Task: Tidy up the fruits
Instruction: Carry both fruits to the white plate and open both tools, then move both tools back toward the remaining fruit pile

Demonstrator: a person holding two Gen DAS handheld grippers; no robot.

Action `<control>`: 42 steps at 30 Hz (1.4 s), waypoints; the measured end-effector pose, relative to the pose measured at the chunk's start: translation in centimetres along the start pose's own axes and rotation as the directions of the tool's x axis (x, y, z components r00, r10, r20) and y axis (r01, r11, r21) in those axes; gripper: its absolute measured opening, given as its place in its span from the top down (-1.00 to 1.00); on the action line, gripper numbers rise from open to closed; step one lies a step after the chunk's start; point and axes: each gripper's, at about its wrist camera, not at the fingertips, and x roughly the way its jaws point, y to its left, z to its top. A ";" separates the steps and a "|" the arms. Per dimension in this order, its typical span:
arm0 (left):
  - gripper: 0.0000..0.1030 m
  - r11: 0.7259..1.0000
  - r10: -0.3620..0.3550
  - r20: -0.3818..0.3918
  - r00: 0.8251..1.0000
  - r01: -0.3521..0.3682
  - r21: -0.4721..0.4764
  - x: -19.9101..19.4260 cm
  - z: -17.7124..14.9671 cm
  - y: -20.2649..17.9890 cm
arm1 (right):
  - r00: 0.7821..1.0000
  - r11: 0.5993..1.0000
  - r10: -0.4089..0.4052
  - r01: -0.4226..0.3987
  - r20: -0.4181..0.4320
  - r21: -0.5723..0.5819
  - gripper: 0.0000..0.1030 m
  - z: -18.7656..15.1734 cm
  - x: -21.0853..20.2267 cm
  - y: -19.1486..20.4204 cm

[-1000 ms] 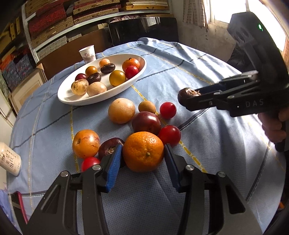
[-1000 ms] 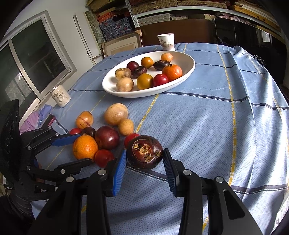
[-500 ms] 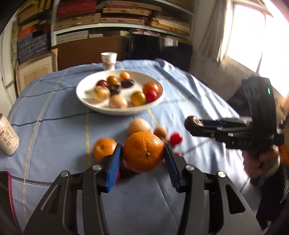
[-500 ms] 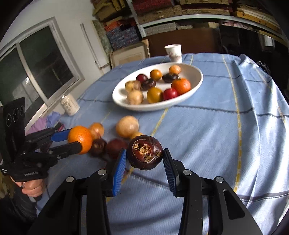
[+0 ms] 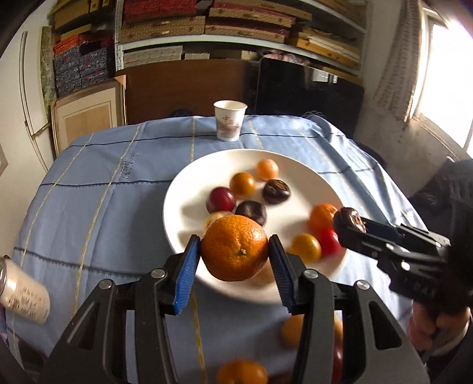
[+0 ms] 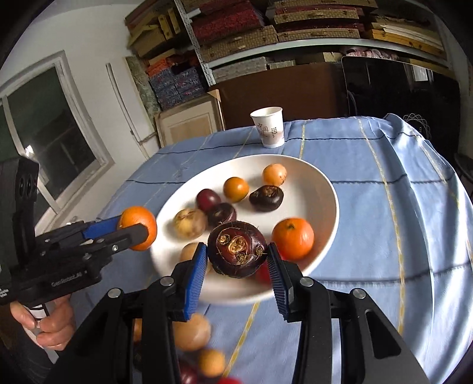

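**Two fruits held over the white plate**

A table under a blue checked cloth (image 5: 118, 183) fills both views, with shelves of stacked boxes (image 6: 236, 26) behind it. On the cloth lies a wide white plate (image 6: 322, 189), already carrying a mix of small fruits: an orange one (image 6: 292, 237), several dark brown ones, a yellow-orange pair and a pale one. Beyond the plate's far rim stands a paper cup (image 5: 230, 120), apart from it. A pale can (image 5: 22, 291) lies near the cloth's left edge.

The left gripper (image 5: 235, 257) is clamped on a mandarin (image 5: 235, 247), its blue pads pressing both sides, and holds it above the near rim of the plate. The right gripper (image 6: 236, 260) grips a dark purple-brown fruit (image 6: 236, 248) the same way, also over the plate's near part; in the left wrist view it reaches in from the right above the plate's right rim.

More loose fruits, blurred, lie on the cloth nearer than the plate (image 6: 192, 332).
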 end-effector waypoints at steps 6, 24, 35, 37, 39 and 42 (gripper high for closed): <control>-0.12 0.999 0.035 -0.006 0.999 -0.035 0.008 2.2 2.0 -0.2 | 1.000 0.999 0.004 -0.003 0.004 -0.032 0.15 1.5 1.7 0.5; -0.85 0.961 0.262 0.081 0.962 -0.253 -0.110 -7.2 -7.9 1.0 | 0.994 0.996 -0.054 0.061 0.099 -0.064 -0.24 -6.0 -5.4 2.5; -0.87 0.931 0.339 0.030 0.940 -0.330 -0.153 -7.0 -9.6 3.2 | 0.996 0.993 -0.063 0.069 0.063 -0.093 -0.24 -7.8 -5.7 3.2; -0.87 0.931 0.337 0.023 0.941 -0.330 -0.154 -6.9 -9.6 3.3 | 0.996 0.993 -0.071 0.076 0.054 -0.093 -0.24 -7.8 -5.7 3.2; -0.88 0.933 0.330 0.012 0.944 -0.325 -0.157 -6.9 -9.7 3.5 | 0.996 0.993 -0.080 0.084 0.050 -0.088 -0.24 -7.8 -5.9 2.8; -0.88 0.942 0.297 -0.001 0.955 -0.294 -0.160 -6.8 -9.9 3.6 | 0.996 0.994 -0.087 0.088 0.025 -0.066 -0.24 -7.8 -6.0 2.1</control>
